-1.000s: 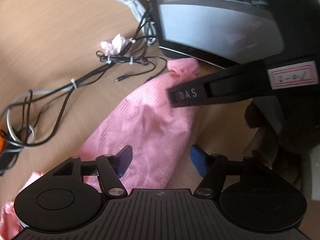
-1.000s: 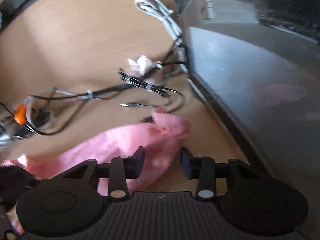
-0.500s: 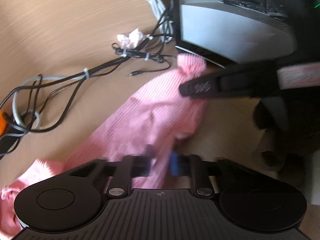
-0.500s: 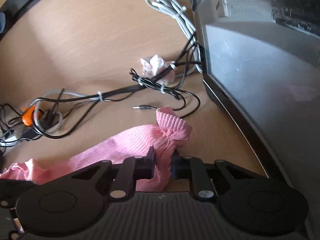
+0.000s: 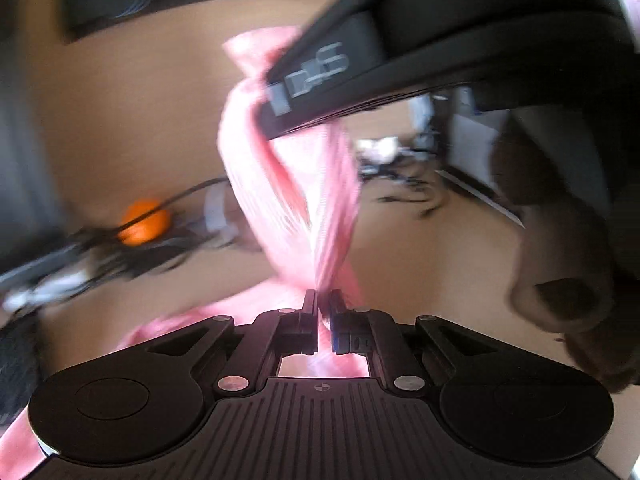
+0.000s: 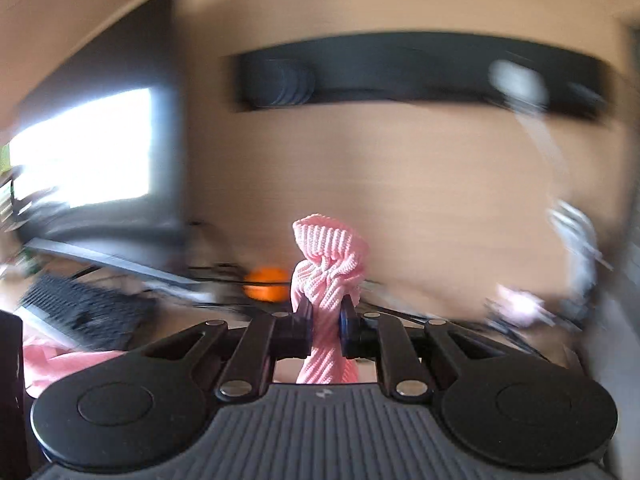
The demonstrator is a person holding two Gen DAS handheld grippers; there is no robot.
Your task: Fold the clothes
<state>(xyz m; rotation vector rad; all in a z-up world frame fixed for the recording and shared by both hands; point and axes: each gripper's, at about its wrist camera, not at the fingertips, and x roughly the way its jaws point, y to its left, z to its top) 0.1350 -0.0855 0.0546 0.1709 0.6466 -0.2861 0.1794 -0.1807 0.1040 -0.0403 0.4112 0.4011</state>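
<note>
Pink ribbed cloth (image 5: 292,184), soft, light and limp, hangs twisted between left claw (image 5: 324,304) and right claw (image 6: 325,312), both clenched on bunched ends; flat corners would likely hold better.

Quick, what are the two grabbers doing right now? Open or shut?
Left gripper: shut on the pink ribbed knit cloth.
Right gripper: shut on the same cloth's bunched end.

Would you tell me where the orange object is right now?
In the left wrist view the orange object lies on the wooden table among dark cables, left of the pink garment pinched by both grippers.
</note>
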